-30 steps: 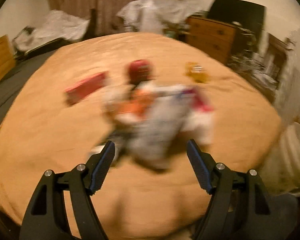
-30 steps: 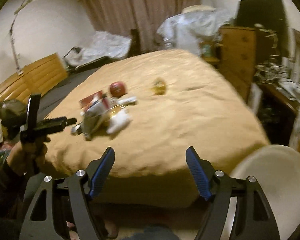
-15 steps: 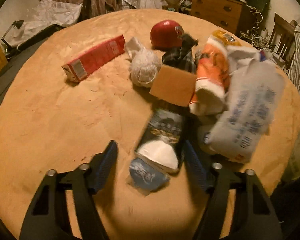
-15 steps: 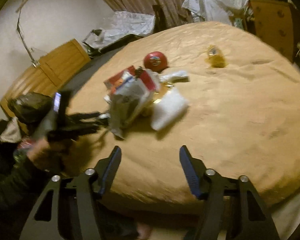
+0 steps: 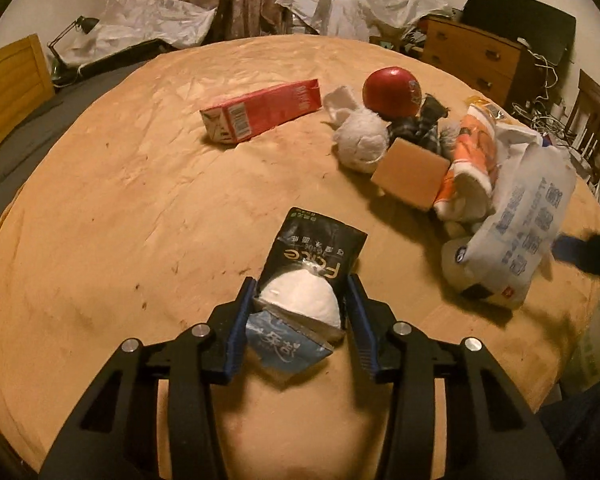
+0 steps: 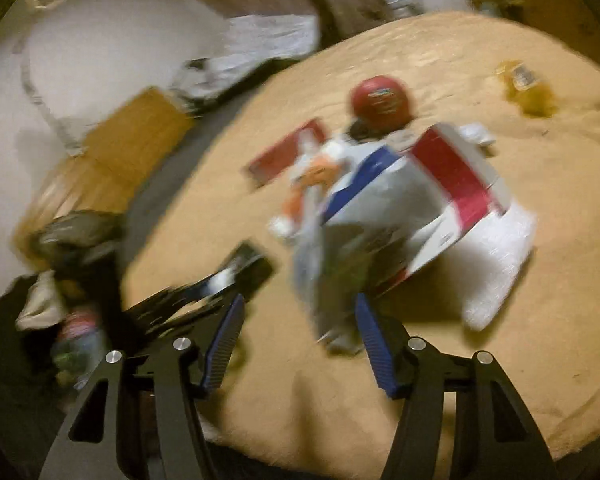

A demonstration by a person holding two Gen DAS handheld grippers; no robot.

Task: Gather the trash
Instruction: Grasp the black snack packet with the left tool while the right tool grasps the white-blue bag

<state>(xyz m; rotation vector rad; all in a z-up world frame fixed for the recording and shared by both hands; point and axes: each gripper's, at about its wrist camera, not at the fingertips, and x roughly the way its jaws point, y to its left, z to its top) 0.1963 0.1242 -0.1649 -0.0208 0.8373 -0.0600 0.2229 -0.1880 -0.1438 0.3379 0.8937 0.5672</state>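
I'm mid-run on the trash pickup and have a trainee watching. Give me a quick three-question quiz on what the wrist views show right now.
1. True or false: the black tissue pack lies between the fingers of the left gripper.
2. Which lies farthest left on the tan bedspread in the left wrist view? A) red ball B) red carton C) brown cardboard piece
3. Fill in: the right gripper holds ____.

Key
1. True; the jaws are closing on it, the pads at its sides.
2. B
3. Nothing; its jaws stand apart in front of the white printed bag. That view is blurred.
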